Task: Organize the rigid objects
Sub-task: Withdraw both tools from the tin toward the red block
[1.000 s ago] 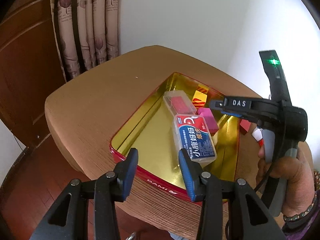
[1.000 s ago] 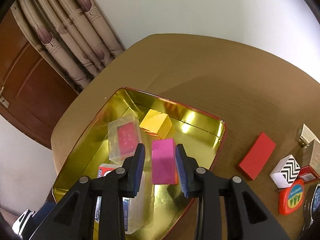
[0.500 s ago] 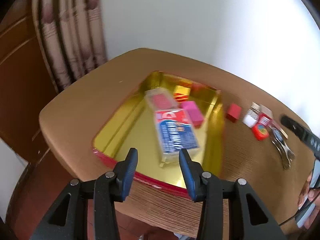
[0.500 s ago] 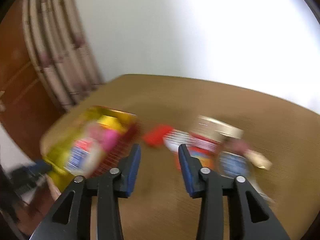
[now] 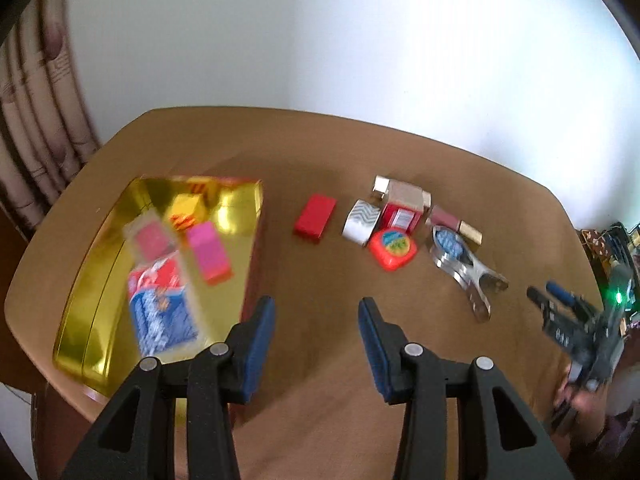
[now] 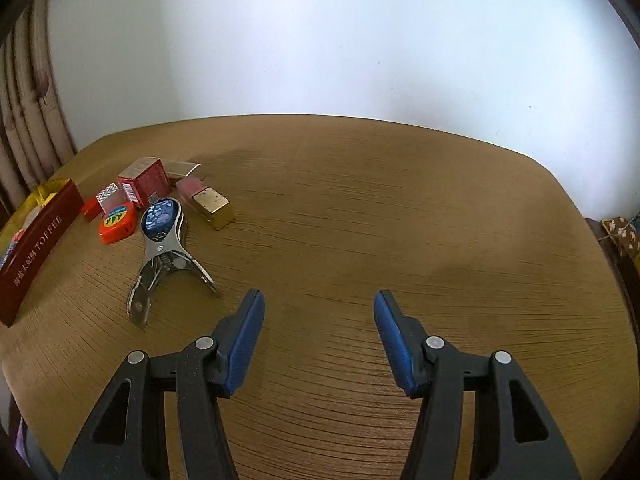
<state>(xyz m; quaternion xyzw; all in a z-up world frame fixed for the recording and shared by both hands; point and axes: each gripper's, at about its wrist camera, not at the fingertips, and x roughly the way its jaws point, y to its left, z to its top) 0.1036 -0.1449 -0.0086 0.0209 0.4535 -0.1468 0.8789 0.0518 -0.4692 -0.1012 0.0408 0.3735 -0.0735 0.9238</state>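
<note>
The brown wood-grain surface [image 6: 360,220] stands against a white wall, with a curtain [image 5: 32,128] at the left. The gold tin [image 5: 100,280] at the left holds a pink block [image 5: 208,254] and a blue-and-red box [image 5: 162,312]. Further right lie a red block [image 5: 315,218], an orange tape measure [image 5: 393,248] and a metal clamp [image 6: 164,248]. The left claw [image 5: 316,344] is partly open and empty. The right claw [image 6: 319,340] is opening, with nothing between its jaws.

A home room: patterned curtains [image 5: 36,128] hang far left of the grippers, a brown wooden table [image 6: 360,208] stands against a plain white wall [image 6: 320,40].
</note>
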